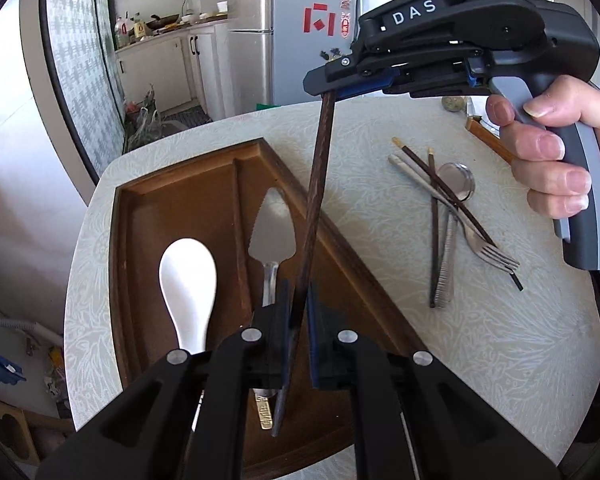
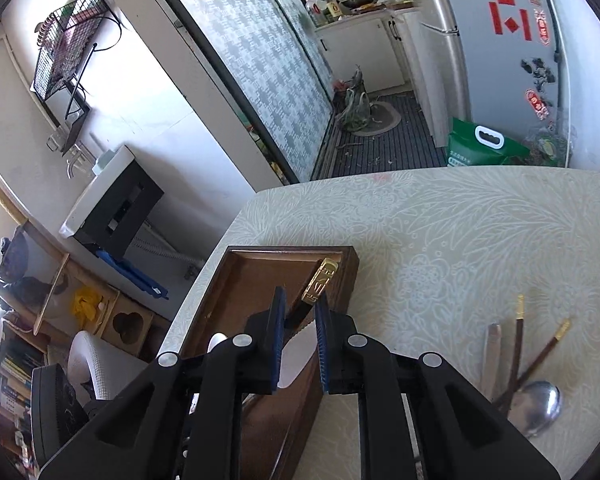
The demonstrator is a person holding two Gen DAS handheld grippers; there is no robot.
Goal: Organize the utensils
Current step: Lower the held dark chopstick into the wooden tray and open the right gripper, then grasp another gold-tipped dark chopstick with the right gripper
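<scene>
A long dark brown chopstick (image 1: 318, 184) is held slanted above the wooden tray (image 1: 188, 172), one gripper on each end. My left gripper (image 1: 299, 316) is shut on its lower part, and the thin tip pokes out below the jaws. My right gripper (image 1: 324, 85), with a hand on its grip, is shut on the upper end. In the right wrist view the right gripper (image 2: 300, 314) clamps the chopstick's gold-capped end (image 2: 323, 278) over the tray's corner (image 2: 350, 264). In the tray lie a white spoon (image 1: 188, 280) and a metal cake server (image 1: 272, 228).
On the patterned table (image 1: 480, 340), right of the tray, a loose pile holds a fork (image 1: 488, 250), two dark chopsticks (image 1: 434, 232), a serrated knife (image 1: 446, 276) and a round metal spoon (image 1: 456, 180). The same spoon (image 2: 536, 404) shows in the right wrist view. The table edge curves close behind the tray.
</scene>
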